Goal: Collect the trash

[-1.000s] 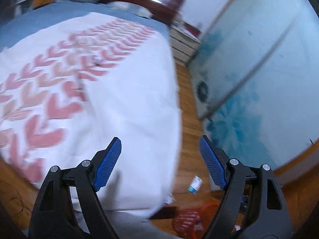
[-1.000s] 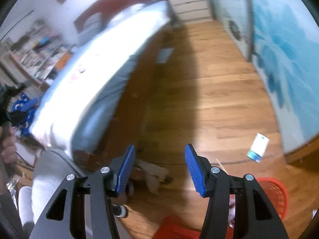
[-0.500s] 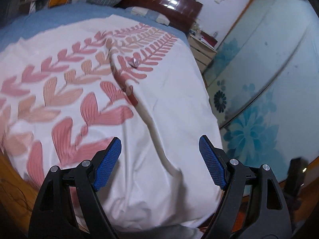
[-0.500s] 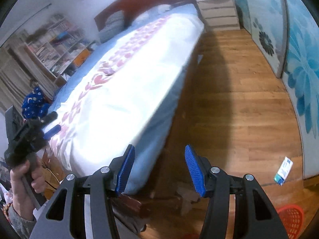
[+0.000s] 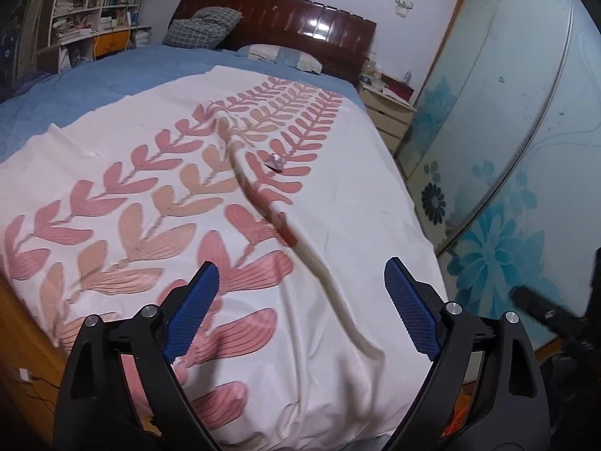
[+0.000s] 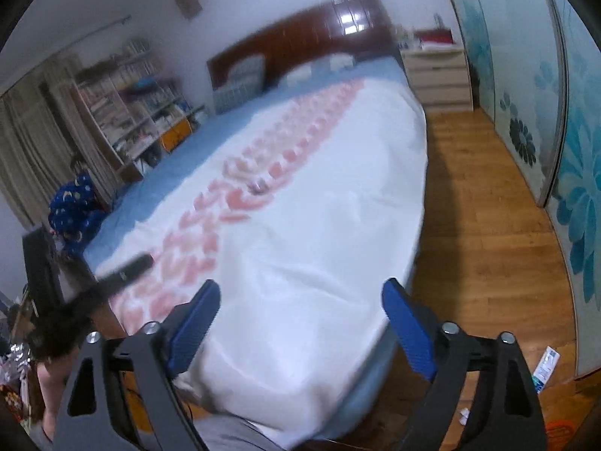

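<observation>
Bed (image 5: 112, 71) in blue sheet, white spread (image 5: 338, 203) with pink leaf print over it; small dark scrap (image 5: 276, 161) mid-spread; pillows (image 5: 280, 56) by headboard; wooden floor (image 6: 484, 203) bearing small carton (image 6: 545, 366)

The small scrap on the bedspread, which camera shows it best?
The left wrist view: the scrap lies sharp, mid-frame on the bedspread. The right wrist view shows it only as a blurred speck.

Left wrist view low at the foot of the bed (image 5: 338, 195), facing its headboard (image 5: 278, 26), right wrist view further right, taking in wooden floor (image 6: 484, 225), both sharing the leaf-patterned bedspread (image 6: 300, 233)
</observation>
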`<state>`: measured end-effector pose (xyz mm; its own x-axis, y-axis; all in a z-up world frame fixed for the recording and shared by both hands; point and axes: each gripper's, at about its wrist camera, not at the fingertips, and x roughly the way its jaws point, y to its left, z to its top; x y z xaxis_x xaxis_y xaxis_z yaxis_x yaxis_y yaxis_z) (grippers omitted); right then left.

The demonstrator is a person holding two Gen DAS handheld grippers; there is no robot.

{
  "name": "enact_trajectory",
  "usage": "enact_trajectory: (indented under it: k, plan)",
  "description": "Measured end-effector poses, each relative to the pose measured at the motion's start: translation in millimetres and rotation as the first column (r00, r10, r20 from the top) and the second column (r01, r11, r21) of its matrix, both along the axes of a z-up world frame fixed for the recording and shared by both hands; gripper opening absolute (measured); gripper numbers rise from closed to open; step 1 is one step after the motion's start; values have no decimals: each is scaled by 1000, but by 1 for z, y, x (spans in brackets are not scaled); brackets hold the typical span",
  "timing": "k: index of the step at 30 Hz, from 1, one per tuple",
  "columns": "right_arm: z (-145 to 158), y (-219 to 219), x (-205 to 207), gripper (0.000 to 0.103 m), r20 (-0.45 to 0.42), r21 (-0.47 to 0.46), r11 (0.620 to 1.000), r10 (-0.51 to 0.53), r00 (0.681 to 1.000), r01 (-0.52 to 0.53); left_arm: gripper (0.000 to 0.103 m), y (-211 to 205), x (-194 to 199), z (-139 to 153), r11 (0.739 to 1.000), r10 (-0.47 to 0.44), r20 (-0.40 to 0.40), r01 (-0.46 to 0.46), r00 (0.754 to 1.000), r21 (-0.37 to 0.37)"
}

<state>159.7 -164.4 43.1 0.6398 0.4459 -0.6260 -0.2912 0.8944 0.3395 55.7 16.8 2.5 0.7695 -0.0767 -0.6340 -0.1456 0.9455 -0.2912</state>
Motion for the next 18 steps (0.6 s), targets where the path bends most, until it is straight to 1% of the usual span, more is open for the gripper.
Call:
enact_trajectory:
  k: [2,5,7,10,12,15,18]
  plan:
    - [11,17,-15,96,47,-8,1000,-21,999,21,89,1,-5,1,999,5,-14,-4,1000,36]
    - [23,46,-51,96,150,-45,997,-48,987,56,89,1,-15,5,995,19,-9,-18,1000,98]
    - [25,54,-71,96,174,-59,996,-62,983,73,90,3,-21,7,995,20,-3,-20,1000,102]
    - [16,62,-101,96,200,-91,990,-88,976,108,94,6,-32,12,991,39,28,-42,999,131]
    - [16,60,-114,96,210,-99,987,-104,972,126,95,8,-37,15,990,44,50,-50,998,135]
    - [21,60,-127,96,262,-109,985,-103,960,135,96,14,-43,20,990,59,81,-69,995,126]
    - [19,59,-133,96,260,-129,982,-101,960,138,97,19,-49,24,991,74,114,-86,991,107]
